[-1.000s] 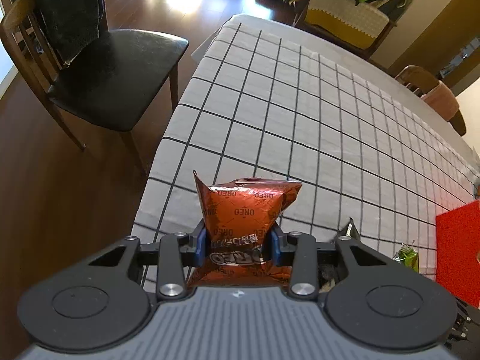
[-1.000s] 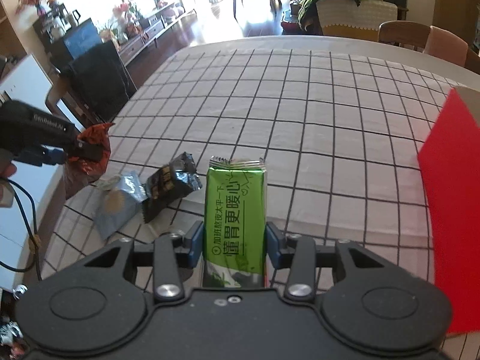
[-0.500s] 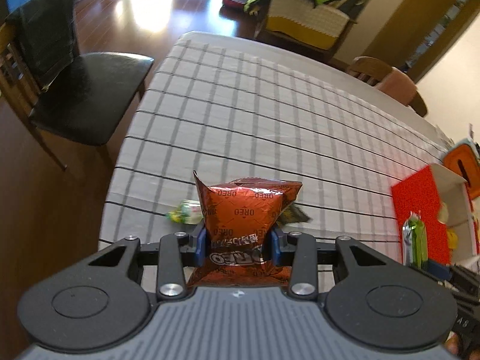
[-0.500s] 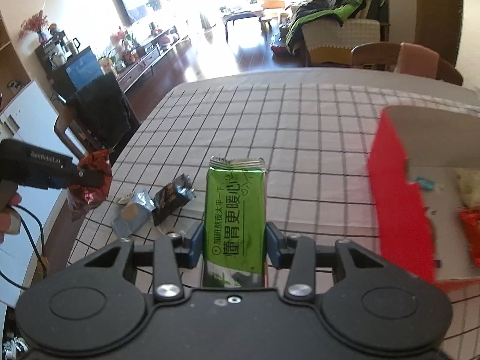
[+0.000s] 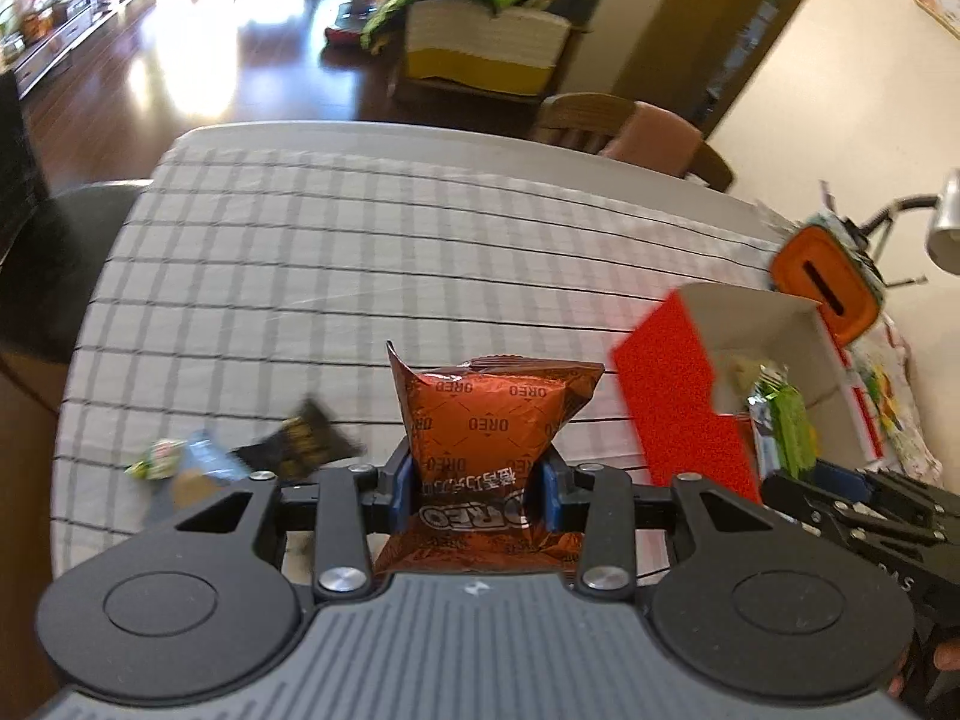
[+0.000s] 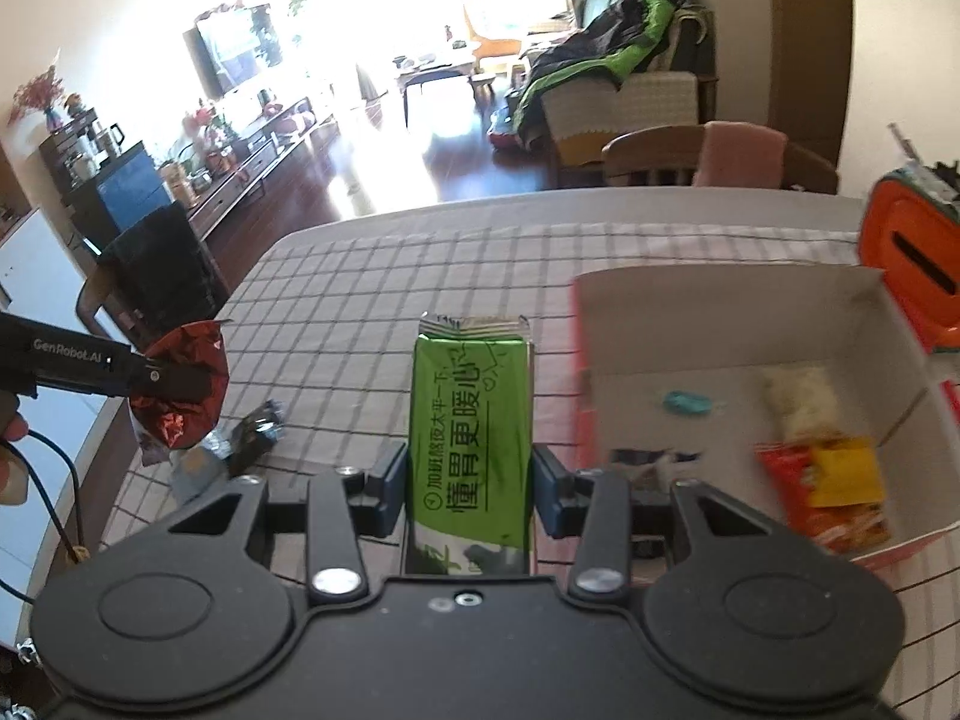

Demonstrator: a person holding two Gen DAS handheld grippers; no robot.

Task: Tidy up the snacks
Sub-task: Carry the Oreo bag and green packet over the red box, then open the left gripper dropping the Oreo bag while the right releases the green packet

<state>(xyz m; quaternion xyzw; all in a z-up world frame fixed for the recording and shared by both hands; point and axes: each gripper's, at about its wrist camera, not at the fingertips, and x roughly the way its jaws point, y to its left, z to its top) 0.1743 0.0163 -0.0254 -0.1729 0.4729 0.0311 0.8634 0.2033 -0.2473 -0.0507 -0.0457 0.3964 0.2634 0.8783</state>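
The left gripper (image 5: 477, 477) had its jaws clamped on one copper-brown Oreo packet (image 5: 489, 414), held upright above the near edge of the checked tablecloth (image 5: 360, 276). The right gripper (image 6: 471, 480) gripped one green snack bar (image 6: 471, 414) the same way, its jaws closed against the wrapper's sides, just left of the red box (image 6: 738, 324). That single open box sat on the cloth at the right, and four items lay inside it: a teal candy (image 6: 687, 402), a pale packet (image 6: 801, 399), a red and yellow packet (image 6: 831, 489) and a dark packet (image 6: 645, 465) partly hidden behind the gripper. On the cloth near the left gripper lay three loose snacks, touching or nearly so: a black packet (image 5: 300, 444), a blue-grey packet (image 5: 201, 465) and a small green and white candy (image 5: 156, 459). An orange case (image 6: 912, 264) stood just beyond the box
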